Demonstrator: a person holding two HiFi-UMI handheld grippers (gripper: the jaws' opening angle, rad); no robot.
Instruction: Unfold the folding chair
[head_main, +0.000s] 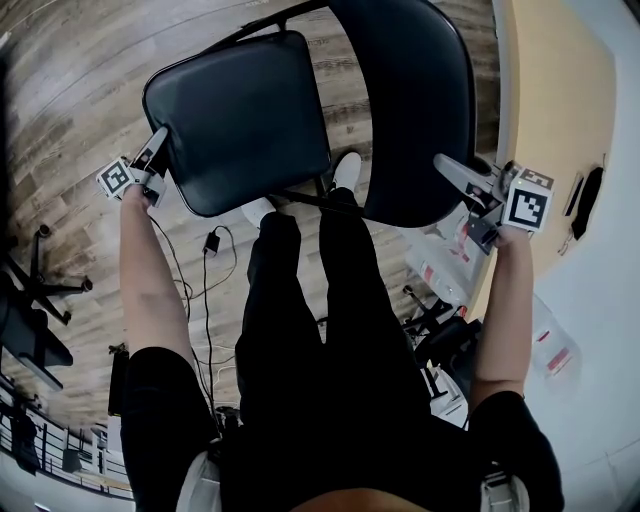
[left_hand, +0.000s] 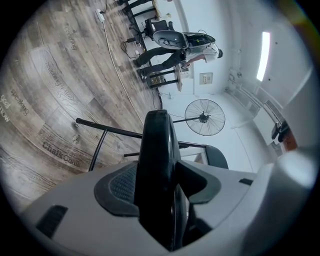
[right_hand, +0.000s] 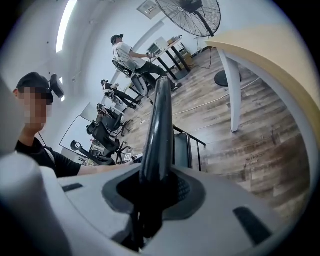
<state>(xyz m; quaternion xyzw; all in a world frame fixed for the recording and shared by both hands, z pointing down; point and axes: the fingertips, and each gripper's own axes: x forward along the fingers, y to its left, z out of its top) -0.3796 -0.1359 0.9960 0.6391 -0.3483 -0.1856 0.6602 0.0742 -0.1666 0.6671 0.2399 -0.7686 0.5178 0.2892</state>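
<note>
- Grey plastic left claw (head_main: 152, 155): closed on the left edge of the seat (head_main: 240, 120). The left gripper view shows the padded edge filling the gap between both pads.
- Seat: black padded cushion, tilted up and facing the person. The padding is judged soft and will give under the pads. Grip at the rim, where the stiff base backs it.
- Folding chair (head_main: 330, 110): held in front of the person's legs over the wooden floor (head_main: 80, 100). Seat and backrest (head_main: 415, 100) are spread apart, so the chair is judged partly open. Whether the legs rest on the floor cannot be told.
- Frame tube (left_hand: 107, 130): thin black metal, judged rigid and moderately heavy. The hinges may bind or snap through, so keep the pads off the pivot points.
- Backrest: thin, smooth, glossy panel, judged slippery.
- Right claw (head_main: 455, 172): narrow, clamped on the backrest's right edge.
- Pale worktop (head_main: 545, 90): at the far right.
- Clear plastic containers (head_main: 440, 262): just beside the worktop, with red labels. Their contents cannot be made out.
</note>
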